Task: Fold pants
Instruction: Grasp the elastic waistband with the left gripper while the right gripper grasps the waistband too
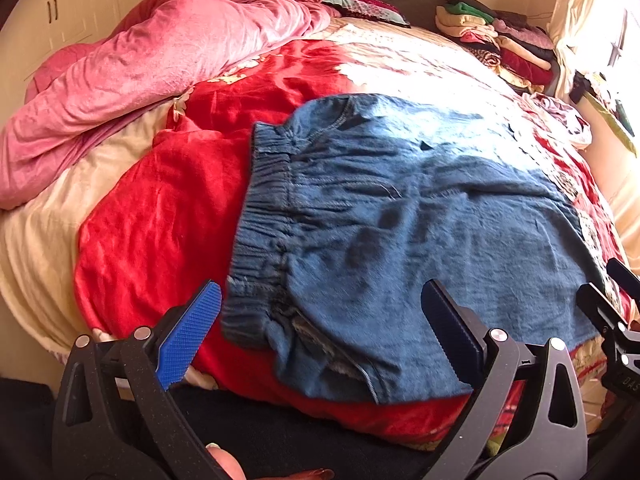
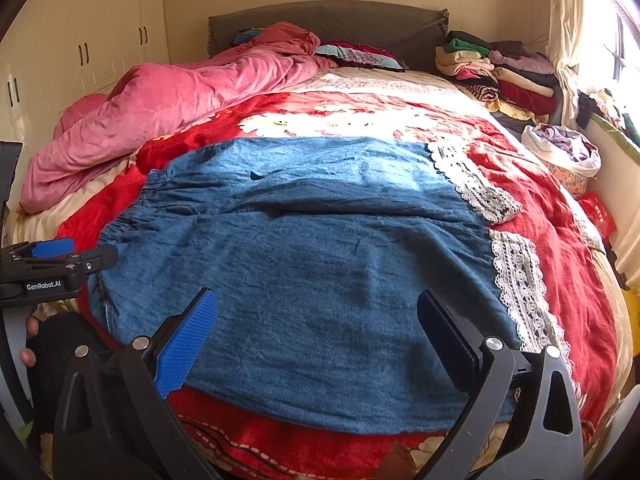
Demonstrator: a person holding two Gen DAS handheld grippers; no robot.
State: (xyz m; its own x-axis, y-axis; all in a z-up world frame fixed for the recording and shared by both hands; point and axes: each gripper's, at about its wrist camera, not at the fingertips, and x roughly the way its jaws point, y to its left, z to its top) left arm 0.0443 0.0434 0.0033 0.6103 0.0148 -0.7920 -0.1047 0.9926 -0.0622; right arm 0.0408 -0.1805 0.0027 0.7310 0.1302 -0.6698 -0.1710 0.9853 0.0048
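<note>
matt denim pants (image 2: 304, 264) on plush red blanket (image 2: 560, 248).

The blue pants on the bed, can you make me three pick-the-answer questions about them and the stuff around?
1. Where is the pants' stretchy waistband?
A. on the left end
B. on the right end
C. tucked underneath

2. What colour is the lace trim on the leg ends?
A. black
B. white
C. green

3. How is the left hand-held gripper?
A. shut on the pants
B. shut on the pink quilt
C. open, holding nothing

Answers:
1. A, the gathered band sits at the left end in both views.
2. B, the lace looks white against the red bedspread.
3. C, its fingers stand wide apart, gripping nothing.
</note>
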